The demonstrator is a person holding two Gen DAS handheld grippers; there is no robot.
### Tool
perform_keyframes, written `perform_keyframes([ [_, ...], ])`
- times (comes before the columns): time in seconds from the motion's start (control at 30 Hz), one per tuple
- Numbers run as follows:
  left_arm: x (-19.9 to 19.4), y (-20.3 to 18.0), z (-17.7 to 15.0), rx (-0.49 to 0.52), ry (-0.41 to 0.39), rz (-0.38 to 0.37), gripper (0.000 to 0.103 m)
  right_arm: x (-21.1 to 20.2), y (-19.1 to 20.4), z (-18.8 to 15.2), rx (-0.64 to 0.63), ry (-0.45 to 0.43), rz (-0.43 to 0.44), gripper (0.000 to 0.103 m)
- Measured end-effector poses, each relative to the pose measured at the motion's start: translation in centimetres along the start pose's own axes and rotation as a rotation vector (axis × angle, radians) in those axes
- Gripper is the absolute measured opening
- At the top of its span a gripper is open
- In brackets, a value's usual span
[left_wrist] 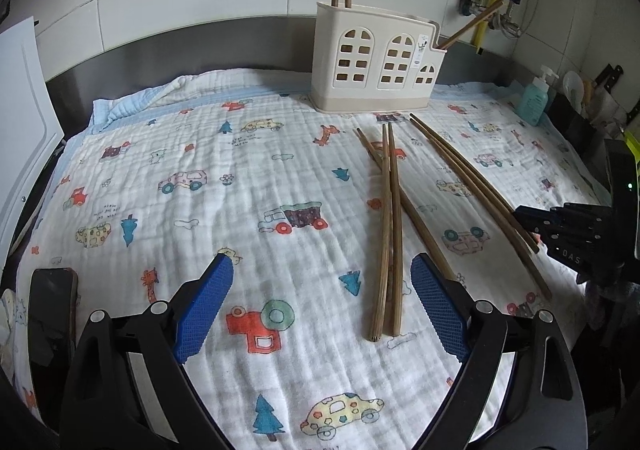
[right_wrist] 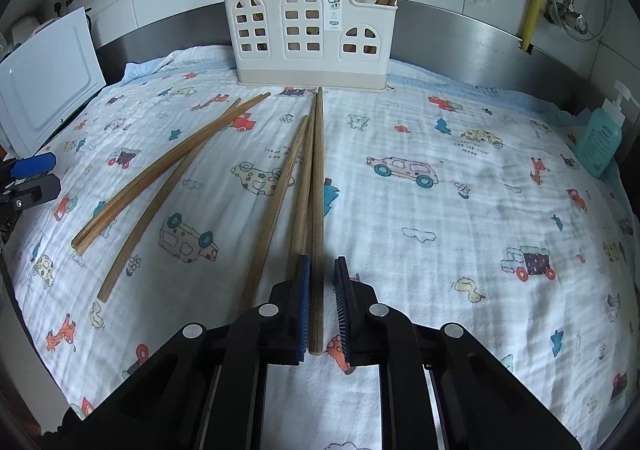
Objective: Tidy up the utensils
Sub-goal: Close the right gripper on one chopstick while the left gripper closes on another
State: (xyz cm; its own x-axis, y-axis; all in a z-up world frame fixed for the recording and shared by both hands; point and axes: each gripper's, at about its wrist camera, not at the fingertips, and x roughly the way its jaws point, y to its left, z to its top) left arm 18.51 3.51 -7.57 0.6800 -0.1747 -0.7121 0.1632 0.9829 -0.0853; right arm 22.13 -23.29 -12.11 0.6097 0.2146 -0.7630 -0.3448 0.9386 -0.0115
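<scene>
Holder (right_wrist: 310, 30) at cloth's (right_wrist: 440, 230) rear; loose chopsticks (right_wrist: 176, 166) before it; soap bottle (right_wrist: 600, 140) far right.

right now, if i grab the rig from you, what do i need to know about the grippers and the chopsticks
Left gripper: open, empty, hovering over the printed cloth.
Right gripper: jaws nearly shut around one chopstick that lies pointing at the holder; a small gap shows on one side, so the grip looks unfinished.
Holder: upright at the back of the cloth, chopsticks already standing in its left and right ends.
Left to do: the loose chopsticks on the cloth, six including the one between the right jaws, go into the holder.
</scene>
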Motion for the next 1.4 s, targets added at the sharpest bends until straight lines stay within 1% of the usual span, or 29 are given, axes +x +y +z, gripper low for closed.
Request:
perform_keyframes([
  [0.07,0.1,-0.6,-0.1,0.025,0.000,-0.009,0.081,0.0,-0.1,0.0,0.003,-0.001,-0.001,0.008],
  [0.13,0.4,-1.0,-0.1,0.041,0.011,-0.015,0.072,0.0,-0.3,-0.1,0.011,-0.001,0.006,0.007],
  [0.17,0.7,-1.2,-0.2,0.047,0.017,-0.022,0.066,0.0,-0.3,-0.1,0.012,-0.001,0.007,0.007],
  [0.2,1.0,-1.4,-0.2,0.051,0.028,-0.035,0.058,-0.1,-0.4,-0.1,0.012,-0.002,0.006,0.007],
  [0.23,1.3,-1.6,-0.3,0.057,0.039,-0.046,0.053,0.0,-0.3,-0.1,0.012,-0.002,0.006,0.007],
  [0.27,1.6,-1.8,-0.4,0.066,0.046,-0.047,0.050,0.0,-0.4,-0.1,0.013,-0.002,0.007,0.007],
  [0.3,2.0,-2.0,-0.5,0.080,0.058,-0.050,0.044,0.0,-0.3,-0.1,0.014,-0.002,0.008,0.007],
  [0.37,2.5,-2.3,-0.6,0.095,0.073,-0.056,0.040,-0.1,-0.4,-0.1,0.016,-0.003,0.011,0.007],
  [0.43,2.9,-2.6,-0.6,0.115,0.084,-0.062,0.030,-0.1,-0.4,-0.1,0.018,-0.004,0.011,0.007],
  [0.47,3.1,-2.7,-0.5,0.123,0.089,-0.063,0.029,-0.1,-0.4,-0.1,0.018,-0.004,0.011,0.007],
  [0.53,3.5,-2.9,-0.4,0.134,0.096,-0.072,0.025,-0.1,-0.4,-0.1,0.020,-0.004,0.013,0.007],
  [0.67,4.1,-3.1,-0.2,0.149,0.107,-0.065,0.025,-0.1,-0.4,-0.2,0.024,-0.006,0.016,0.007],
  [0.73,4.2,-3.2,-0.2,0.157,0.111,-0.073,0.018,-0.1,-0.4,-0.2,0.025,-0.006,0.017,0.007],
  [0.83,4.4,-3.4,-0.2,0.169,0.119,-0.080,0.013,-0.1,-0.4,-0.2,0.026,-0.007,0.018,0.007],
  [1.1,4.9,-3.6,-0.2,0.166,0.132,-0.080,0.012,-0.1,-0.5,-0.3,0.028,-0.010,0.017,0.007],
  [1.3,5.1,-3.8,-0.1,0.184,0.137,-0.072,0.011,-0.1,-0.4,-0.3,0.027,-0.014,0.011,0.007],
  [1.37,5.1,-3.9,-0.1,0.187,0.138,-0.066,0.011,-0.2,-0.4,-0.3,0.027,-0.016,0.009,0.007],
  [1.4,5.1,-4.0,-0.1,0.194,0.138,-0.060,0.008,-0.2,-0.4,-0.3,0.027,-0.017,0.007,0.007],
])
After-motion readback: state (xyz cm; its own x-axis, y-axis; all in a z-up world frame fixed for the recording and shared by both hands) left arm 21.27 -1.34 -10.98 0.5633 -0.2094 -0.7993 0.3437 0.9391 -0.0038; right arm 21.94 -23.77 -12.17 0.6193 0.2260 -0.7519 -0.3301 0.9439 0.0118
